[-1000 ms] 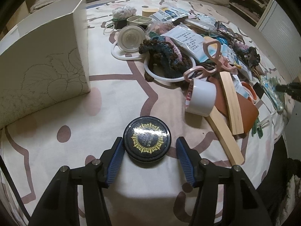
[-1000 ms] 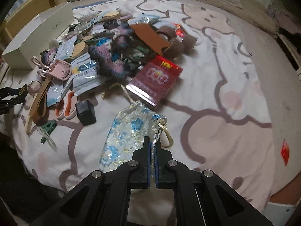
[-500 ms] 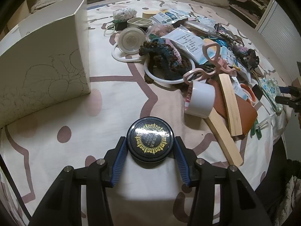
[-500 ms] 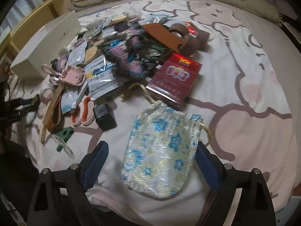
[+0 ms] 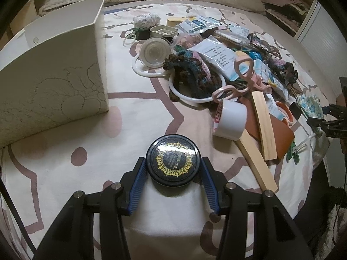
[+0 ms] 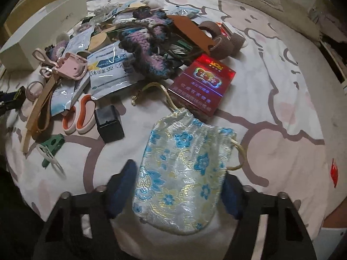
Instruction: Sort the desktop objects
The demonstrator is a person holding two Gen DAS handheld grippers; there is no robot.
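In the left wrist view, my left gripper (image 5: 172, 174) is closed around a round black tin with a gold pattern on its lid (image 5: 172, 160), which rests on the patterned cloth. Both blue pads touch its sides. In the right wrist view, my right gripper (image 6: 177, 183) is open, its jaws straddling a white drawstring pouch with blue flowers (image 6: 184, 177) that lies flat on the cloth. The pouch also shows in the left wrist view (image 5: 310, 106) at the far right, with the right gripper beside it.
A tall cream box (image 5: 52, 75) stands at the left. A heap of clutter fills the middle: white tape roll (image 5: 231, 121), wooden sticks (image 5: 263, 121), crocheted yarn (image 5: 195, 75), a red packet (image 6: 203, 84), a black cube (image 6: 109, 123), orange scissors (image 6: 79, 117), brown tape rolls (image 6: 223, 42).
My left gripper closed from open onto the black tin. My right gripper opened from shut and now straddles the flowered pouch, moving lower over it.
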